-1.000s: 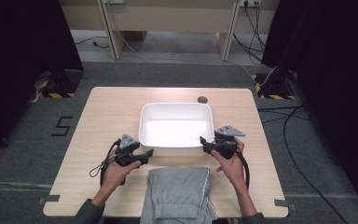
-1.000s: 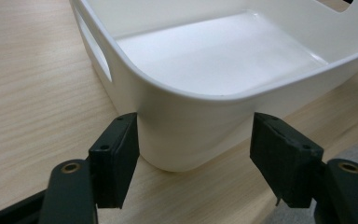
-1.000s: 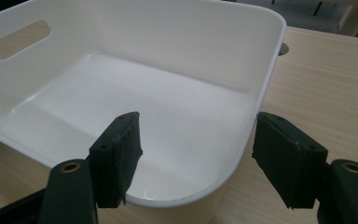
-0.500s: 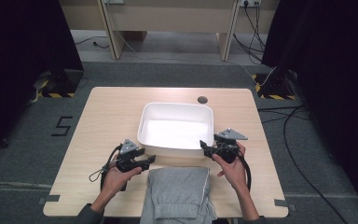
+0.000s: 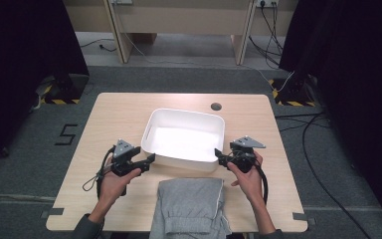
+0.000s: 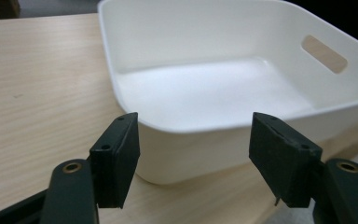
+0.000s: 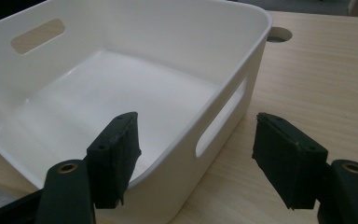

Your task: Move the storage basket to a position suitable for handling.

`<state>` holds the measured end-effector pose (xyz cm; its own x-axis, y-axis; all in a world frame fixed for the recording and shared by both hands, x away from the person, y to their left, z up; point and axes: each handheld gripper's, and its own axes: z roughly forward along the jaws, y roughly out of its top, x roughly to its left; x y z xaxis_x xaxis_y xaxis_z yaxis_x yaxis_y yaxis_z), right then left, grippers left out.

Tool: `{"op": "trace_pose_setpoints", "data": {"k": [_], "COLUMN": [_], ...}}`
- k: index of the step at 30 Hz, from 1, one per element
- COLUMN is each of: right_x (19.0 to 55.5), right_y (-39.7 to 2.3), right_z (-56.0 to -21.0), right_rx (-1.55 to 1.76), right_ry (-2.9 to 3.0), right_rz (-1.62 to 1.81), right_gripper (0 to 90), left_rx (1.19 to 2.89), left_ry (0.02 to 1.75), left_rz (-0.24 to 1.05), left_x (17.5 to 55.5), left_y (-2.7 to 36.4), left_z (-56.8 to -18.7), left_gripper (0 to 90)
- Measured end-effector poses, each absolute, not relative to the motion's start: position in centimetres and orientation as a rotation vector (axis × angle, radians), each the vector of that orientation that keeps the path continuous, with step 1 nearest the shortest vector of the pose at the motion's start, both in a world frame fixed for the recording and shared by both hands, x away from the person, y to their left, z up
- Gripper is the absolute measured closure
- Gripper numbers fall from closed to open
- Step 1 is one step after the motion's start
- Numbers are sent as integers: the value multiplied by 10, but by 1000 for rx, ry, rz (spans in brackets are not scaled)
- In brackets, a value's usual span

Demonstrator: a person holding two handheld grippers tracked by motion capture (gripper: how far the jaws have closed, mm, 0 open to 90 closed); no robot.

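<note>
Left gripper [image 5: 149, 160] sits level at the near left corner of the white tub [image 5: 186, 137], tips just beside its wall. In the left gripper view [image 6: 193, 156] the jaws stand apart with nothing between the pads; they have just been opening. The tub's rounded corner lies directly ahead of them, not touching.

Right gripper [image 5: 219, 155] sits at the tub's near right corner, tips just beside the wall. In the right gripper view [image 7: 196, 158] the jaws are likewise released and have just been opening. The tub's end wall with its slot handle [image 7: 221, 119] lies ahead between the pads, untouched.

Grey cloth [image 5: 191, 206] lies folded on the table [image 5: 114, 114] between both grippers, behind their tips, towards the person
</note>
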<state>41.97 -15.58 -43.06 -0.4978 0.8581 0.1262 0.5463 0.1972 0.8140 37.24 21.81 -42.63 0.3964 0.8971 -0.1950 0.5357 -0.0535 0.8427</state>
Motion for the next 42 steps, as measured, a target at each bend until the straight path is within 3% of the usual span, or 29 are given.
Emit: {"op": "trace_pose_setpoints", "data": {"k": [7, 13, 20, 27, 37, 42], "right_x": [421, 421, 420, 426, 442, 448], "right_y": [-153, -154, -161, -157, -158, -158], "right_z": [-430, -429, -427, -435, -440, -443], "right_rx": [1285, 1252, 1224, 1111, 1168, 1207], "right_ry": [2134, 2132, 2123, 2152, 2127, 2125], "right_rz": [1179, 1142, 1107, 1101, 1134, 1167], "right_gripper": [345, 371, 400, 602, 644, 615], "left_rx": [1732, 1785, 1807, 1807, 1812, 1804], "left_ry": [1358, 1305, 1283, 1279, 1293, 1298], "left_rz": [523, 512, 484, 487, 514, 514], "left_x": [399, 396, 386, 386, 389, 391], "left_y": [224, 220, 210, 207, 200, 201], "left_z": [-428, -430, -434, -434, -433, -434], "left_gripper": [338, 480, 462, 464, 480, 480]}}
